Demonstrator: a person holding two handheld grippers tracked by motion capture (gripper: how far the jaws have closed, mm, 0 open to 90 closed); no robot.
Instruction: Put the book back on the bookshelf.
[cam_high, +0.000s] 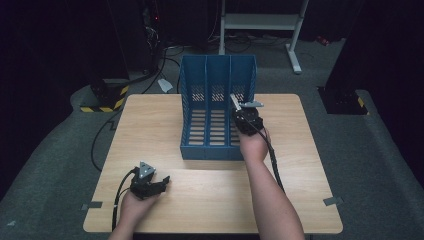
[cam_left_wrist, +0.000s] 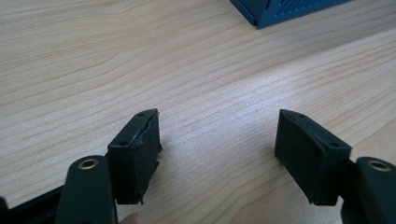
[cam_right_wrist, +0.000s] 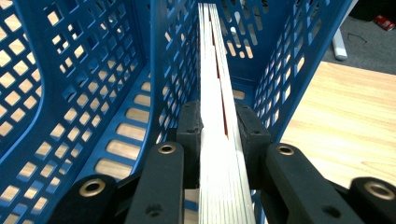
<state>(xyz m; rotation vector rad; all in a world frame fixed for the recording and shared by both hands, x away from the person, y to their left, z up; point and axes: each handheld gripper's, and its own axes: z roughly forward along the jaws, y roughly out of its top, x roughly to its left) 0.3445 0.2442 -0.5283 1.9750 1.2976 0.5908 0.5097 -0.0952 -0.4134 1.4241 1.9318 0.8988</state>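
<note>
Right gripper view: book (cam_right_wrist: 219, 154) edge-on.

The blue perforated plastic three-slot file rack (cam_high: 210, 107) stands on the light wooden table (cam_high: 150, 125); the thin white-edged book (cam_right_wrist: 217, 116) sits in the rack's rightmost slot.

Blue perforated file rack (cam_high: 217, 100), white-edged book (cam_right_wrist: 219, 140) with red streak; pale wood-grain table (cam_high: 150, 130) — black grippers

text: none I can read | labels: none | brands: none | numbers: none | signs: none
</note>
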